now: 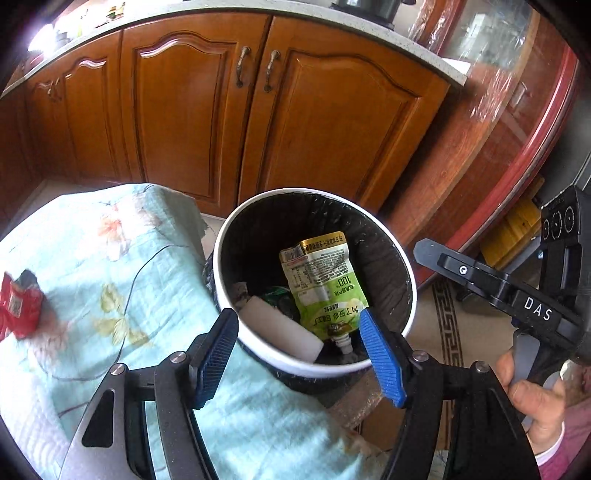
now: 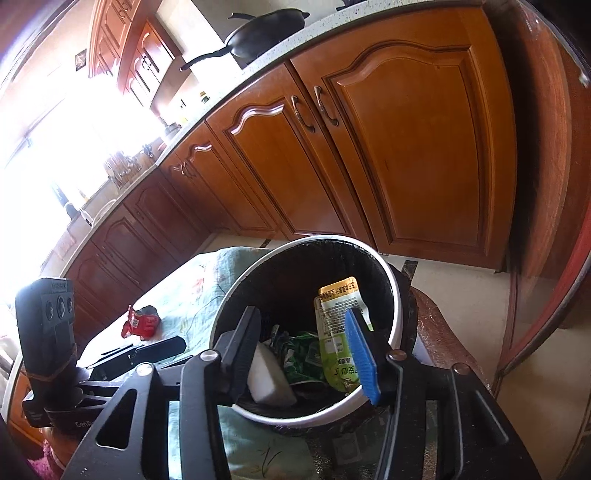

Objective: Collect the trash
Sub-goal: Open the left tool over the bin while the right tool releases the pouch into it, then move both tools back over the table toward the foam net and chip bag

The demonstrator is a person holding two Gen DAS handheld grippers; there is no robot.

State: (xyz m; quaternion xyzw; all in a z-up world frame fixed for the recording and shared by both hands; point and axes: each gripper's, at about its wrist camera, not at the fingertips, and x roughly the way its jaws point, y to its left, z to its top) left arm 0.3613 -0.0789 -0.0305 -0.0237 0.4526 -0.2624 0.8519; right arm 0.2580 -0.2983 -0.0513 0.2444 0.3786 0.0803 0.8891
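Observation:
A white-rimmed trash bin [image 1: 402, 258] with a black liner stands beside a table; it also shows in the right wrist view [image 2: 397, 306]. Inside lie a green juice pouch [image 1: 321, 284] [image 2: 334, 345], a white block [image 1: 280, 332] [image 2: 267, 380] and a green wrapper [image 2: 299, 354]. A crumpled red wrapper [image 1: 18, 302] [image 2: 142, 323] lies on the floral cloth. My left gripper [image 1: 299, 350] is open and empty above the bin's near rim. My right gripper [image 2: 301, 350] is open and empty over the bin; its body shows in the left wrist view [image 1: 517, 295].
The table wears a light blue floral cloth [image 1: 110, 266] [image 2: 192, 295]. Wooden kitchen cabinets [image 1: 258, 122] [image 2: 369, 155] stand behind the bin. A black pan [image 2: 266, 33] sits on the counter. A red-framed glass door [image 1: 517, 110] is at the right.

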